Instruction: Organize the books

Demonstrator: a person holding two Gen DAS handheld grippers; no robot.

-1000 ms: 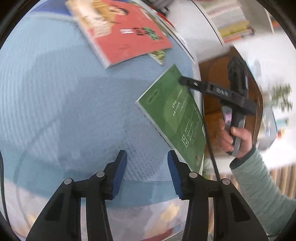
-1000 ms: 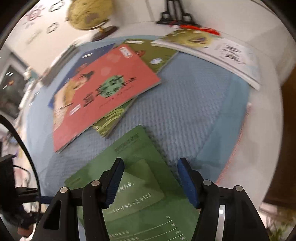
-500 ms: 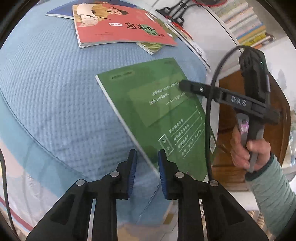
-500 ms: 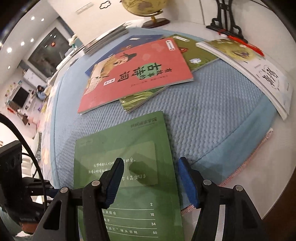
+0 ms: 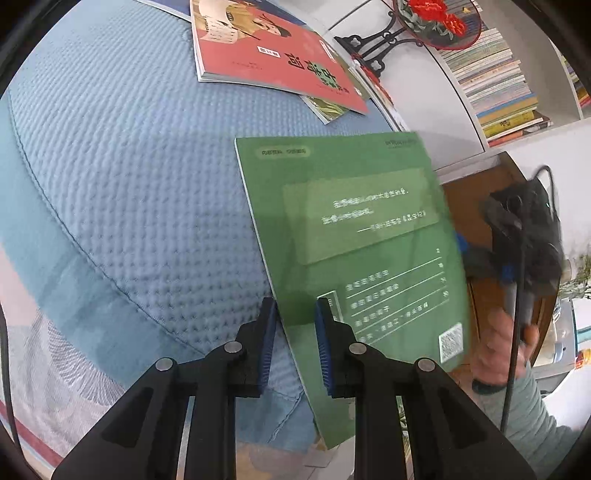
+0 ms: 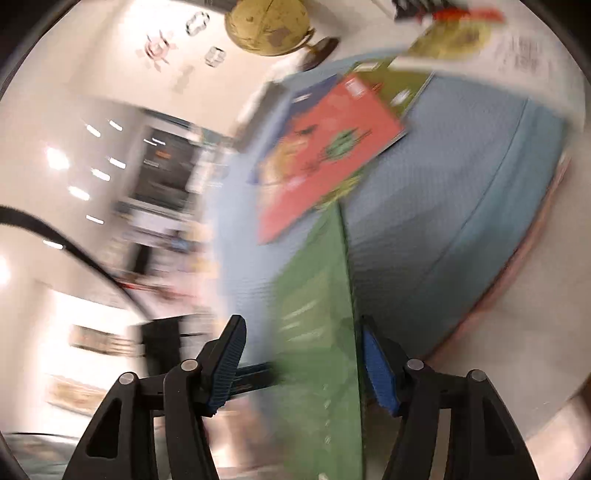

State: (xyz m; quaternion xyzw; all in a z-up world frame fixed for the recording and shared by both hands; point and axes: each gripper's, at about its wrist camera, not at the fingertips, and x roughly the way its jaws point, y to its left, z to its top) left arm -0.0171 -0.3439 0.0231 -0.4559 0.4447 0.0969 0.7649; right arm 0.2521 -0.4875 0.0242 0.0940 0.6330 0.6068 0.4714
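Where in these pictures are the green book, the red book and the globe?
green book (image 5: 354,236): left wrist view, middle of its cover.
red book (image 5: 280,55): left wrist view, middle of its cover.
globe (image 6: 267,24): right wrist view, on the yellowish ball.

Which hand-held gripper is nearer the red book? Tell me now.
Left, by a little. The left hand-held gripper pinches the green book's near corner; the right hand-held gripper straddles its far edge, both short of the red book.

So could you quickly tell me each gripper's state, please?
Left gripper: closing on the green book.
Right gripper: open around that book, not gripping.
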